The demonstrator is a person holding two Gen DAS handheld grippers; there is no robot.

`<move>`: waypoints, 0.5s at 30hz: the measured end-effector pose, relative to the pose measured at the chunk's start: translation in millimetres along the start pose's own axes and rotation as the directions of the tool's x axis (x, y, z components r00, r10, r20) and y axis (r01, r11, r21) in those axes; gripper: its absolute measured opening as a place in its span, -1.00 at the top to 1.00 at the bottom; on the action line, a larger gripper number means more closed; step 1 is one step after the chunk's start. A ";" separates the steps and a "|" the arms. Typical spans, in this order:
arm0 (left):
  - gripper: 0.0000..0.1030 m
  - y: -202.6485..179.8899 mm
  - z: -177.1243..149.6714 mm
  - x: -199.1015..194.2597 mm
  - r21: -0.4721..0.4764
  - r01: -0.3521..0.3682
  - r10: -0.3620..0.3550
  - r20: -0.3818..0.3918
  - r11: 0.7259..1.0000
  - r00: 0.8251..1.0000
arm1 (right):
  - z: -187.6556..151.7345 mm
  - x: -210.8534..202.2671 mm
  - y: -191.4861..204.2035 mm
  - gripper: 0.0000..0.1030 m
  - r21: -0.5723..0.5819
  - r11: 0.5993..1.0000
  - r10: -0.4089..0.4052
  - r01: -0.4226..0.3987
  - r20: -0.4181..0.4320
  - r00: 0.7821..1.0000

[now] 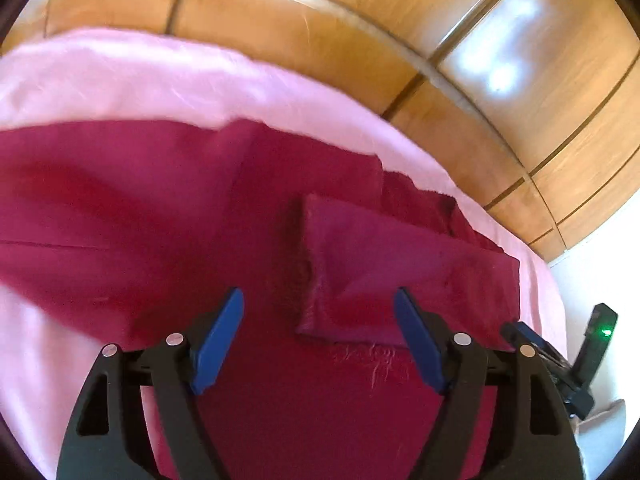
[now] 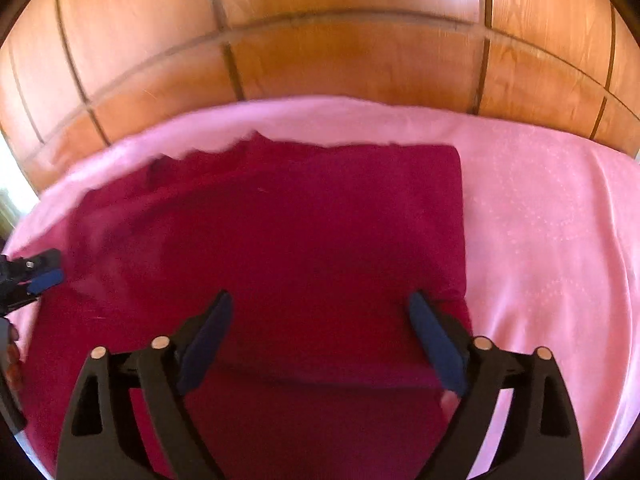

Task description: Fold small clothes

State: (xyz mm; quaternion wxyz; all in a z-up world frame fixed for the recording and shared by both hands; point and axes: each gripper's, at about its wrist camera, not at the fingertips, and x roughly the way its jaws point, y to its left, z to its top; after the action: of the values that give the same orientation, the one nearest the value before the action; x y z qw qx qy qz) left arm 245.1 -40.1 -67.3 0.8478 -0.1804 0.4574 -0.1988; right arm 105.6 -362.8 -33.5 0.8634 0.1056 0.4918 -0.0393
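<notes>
Garment (image 2: pixel 304 240), crimson, lies spread on the pink sheet (image 2: pixel 540 220) of a bed, wooden panelling (image 2: pixel 340 60) behind. Partly folded already by the look: a straight folded edge on its right in my right view, and a folded-over flap (image 1: pixel 400 264) lying on top in my left view. Cloth reads soft, light, limp; I expect it to sag and crease if lifted from one point. Best hold, I judge: a corner or hem edge, pinched through all layers. Left fingers (image 1: pixel 320 340) spread wide above the flap, holding nothing. Right fingers (image 2: pixel 320 344) wide apart over the cloth, empty too.
</notes>
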 end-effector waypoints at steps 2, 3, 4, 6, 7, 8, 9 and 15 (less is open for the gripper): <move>-0.48 15.2 -3.9 -17.9 -0.042 -0.008 0.009 0.019 0.999 1.000 | -12.1 -11.0 9.3 -0.90 -0.009 1.000 0.021 -0.021 -0.007 1.000; -0.45 29.0 -6.7 -29.2 -0.084 0.002 0.001 0.033 0.996 0.999 | -17.1 -13.4 14.0 -0.94 -0.015 0.999 0.030 -0.030 -0.010 1.000; -0.34 43.1 -8.1 -37.9 -0.115 0.010 -0.005 0.044 0.993 0.999 | -25.9 -15.1 19.1 -0.96 -0.030 0.999 0.041 -0.041 -0.020 0.999; -0.30 72.8 -12.0 -59.0 -0.186 0.023 -0.010 0.074 0.982 0.997 | -41.5 -8.6 27.2 -0.96 -0.064 0.998 0.025 -0.028 -0.057 0.998; -0.30 89.6 -13.9 -70.6 -0.235 0.029 -0.004 0.105 0.972 0.994 | -52.0 -3.0 29.4 -0.96 -0.084 0.996 0.004 -0.010 -0.074 0.997; -0.30 104.6 -16.3 -83.1 -0.269 0.022 0.014 0.132 0.963 0.991 | -60.1 -1.8 32.0 -0.96 -0.106 0.994 -0.018 0.012 -0.051 0.999; -0.30 126.3 -18.9 -100.0 -0.319 0.008 0.051 0.178 0.948 0.983 | -65.2 -4.0 33.7 -0.96 -0.118 0.993 -0.030 0.028 -0.015 0.999; -0.30 224.2 -25.9 -156.8 -0.560 0.010 0.187 0.293 0.829 0.937 | -68.5 -6.4 28.0 -0.97 -0.103 0.995 -0.018 0.016 -0.018 1.000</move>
State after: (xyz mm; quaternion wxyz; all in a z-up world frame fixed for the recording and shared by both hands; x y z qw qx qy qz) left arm 182.9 227.3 -79.7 0.8329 -0.4270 0.3518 0.0159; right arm 49.6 -320.6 -57.9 0.8626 0.0574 0.5021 -0.0204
